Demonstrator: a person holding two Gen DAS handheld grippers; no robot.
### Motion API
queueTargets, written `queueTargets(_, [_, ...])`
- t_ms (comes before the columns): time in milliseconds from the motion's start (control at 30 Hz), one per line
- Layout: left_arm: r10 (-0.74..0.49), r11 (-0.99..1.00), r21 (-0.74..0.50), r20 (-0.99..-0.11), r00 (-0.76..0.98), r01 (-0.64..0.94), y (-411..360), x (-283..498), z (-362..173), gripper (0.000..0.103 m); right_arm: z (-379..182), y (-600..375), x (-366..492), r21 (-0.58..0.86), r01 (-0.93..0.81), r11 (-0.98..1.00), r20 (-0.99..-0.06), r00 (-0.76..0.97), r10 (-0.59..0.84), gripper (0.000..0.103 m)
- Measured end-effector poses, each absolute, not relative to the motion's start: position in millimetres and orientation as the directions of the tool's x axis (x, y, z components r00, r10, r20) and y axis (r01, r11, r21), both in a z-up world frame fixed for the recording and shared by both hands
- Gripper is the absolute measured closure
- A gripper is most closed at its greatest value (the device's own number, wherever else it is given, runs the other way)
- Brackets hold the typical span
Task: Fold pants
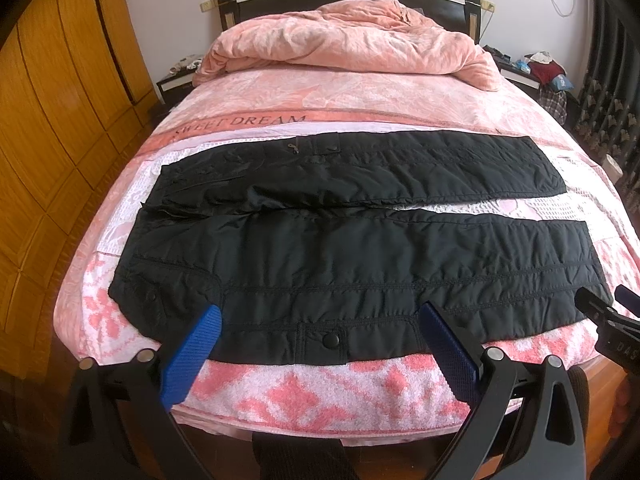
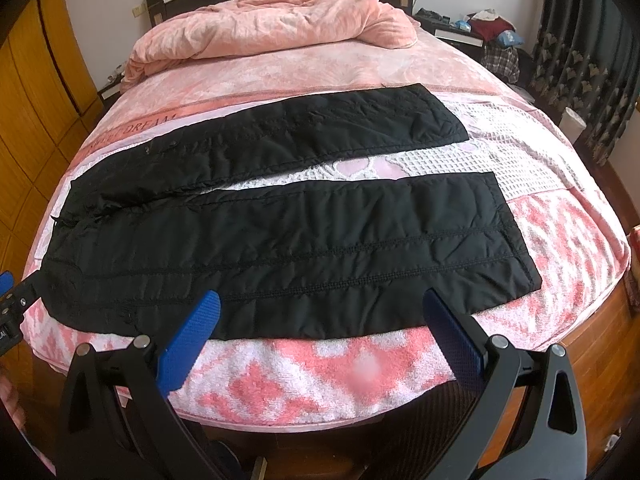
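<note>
The black pants (image 1: 320, 264) lie flat across the bed (image 1: 320, 392), waist at left, legs parted toward the right. The left gripper (image 1: 320, 322) and right gripper (image 2: 322, 312) hover over the near hem edge, jaws spread wide, grasping nothing.

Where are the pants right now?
The pants lie spread flat across the bed, near its foot, waist to the left, just ahead of both open grippers; the quilt is heaped behind.
</note>
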State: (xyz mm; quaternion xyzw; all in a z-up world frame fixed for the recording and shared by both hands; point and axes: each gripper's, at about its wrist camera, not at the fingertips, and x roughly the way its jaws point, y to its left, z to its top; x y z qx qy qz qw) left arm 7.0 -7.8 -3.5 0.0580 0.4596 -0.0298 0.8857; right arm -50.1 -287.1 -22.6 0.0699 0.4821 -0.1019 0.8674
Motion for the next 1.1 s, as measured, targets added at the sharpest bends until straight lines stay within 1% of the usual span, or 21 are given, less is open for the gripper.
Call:
queueTargets(500, [0.005,0.991,0.081,-0.821,0.571,0.108,-10.3,9.1,-8.8,0.004,-26.3,-288.7,-47.4,0.025,0.235,0.972,-0.854,0.51,-0.102,0.002])
queueTargets(767, [0.011,0.99,0.087,-0.835,0.55,0.113,-21.1,26.4,-18.2,0.004,-35.2,-296.2,-34.5,0.01,0.218,0.976,-0.861,0.498,-0.102,0.002])
queueTargets(933, [0.001,0.988,0.082,-0.853,0.523,0.132,-40.3,61.4,-29.5,0.004,-29.6,-341.6,7.4,0.028,0.191,0.981,-0.852,0.518,-0.077,0.002])
queueTargets(1067, [-0.107,0.984,-0.019,-0.862,0.496,0.179,-65.3,110.1,-33.6,0.004,-21.8,-415.9,75.1,0.0,0.238,0.971,-0.83,0.541,-0.132,0.002])
queueTargets(1100, [-0.135,0.98,-0.045,-0.86,0.492,0.191,-72.0,122.2,-34.5,0.004,-23.2,-438.5,100.2,0.004,0.23,0.973,-0.835,0.536,-0.123,0.002])
